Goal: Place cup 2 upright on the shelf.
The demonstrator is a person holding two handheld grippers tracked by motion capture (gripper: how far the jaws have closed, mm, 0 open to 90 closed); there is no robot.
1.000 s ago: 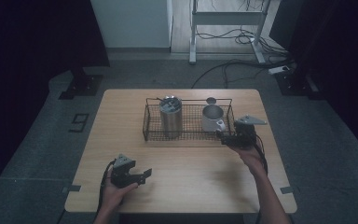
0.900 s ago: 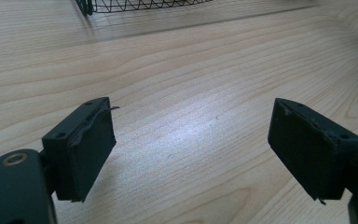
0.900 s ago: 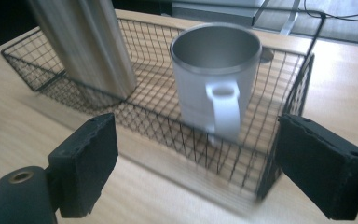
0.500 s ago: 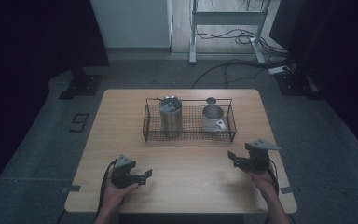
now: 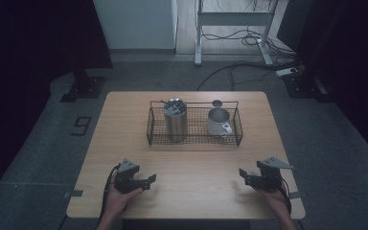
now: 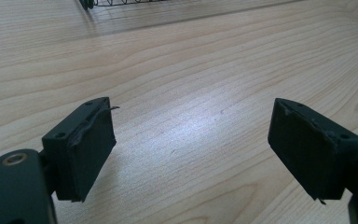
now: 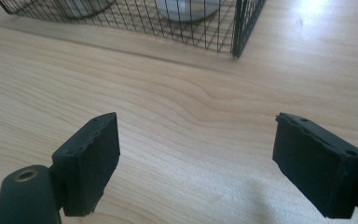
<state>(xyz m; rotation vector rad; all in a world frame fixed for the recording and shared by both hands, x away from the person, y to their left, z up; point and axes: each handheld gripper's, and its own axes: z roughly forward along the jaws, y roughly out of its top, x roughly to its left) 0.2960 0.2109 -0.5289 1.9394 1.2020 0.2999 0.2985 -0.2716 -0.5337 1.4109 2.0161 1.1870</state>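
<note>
The wire basket (image 5: pixel 194 142) is seen on the far half of the worktop (image 5: pixel 191 165), and it is taken as the landmark here. A steel tumbler (image 5: pixel 176 120) is stood upright in the basket's left part, and a white mug (image 5: pixel 218 122) is set in its right part, handle towards the near side. A small round disc (image 5: pixel 217 103) is laid just behind the basket, outside the wire.

The left claw (image 5: pixel 149 179) is held near the worktop's front edge, well in front of the basket's left end; it is released, and bare wood is seen between its jaws. The right claw (image 5: pixel 242 173) is held well in front of the basket's right corner. Its jaws have just been drawn a little closer, yet they are kept spread, with bare wood between them.
</note>
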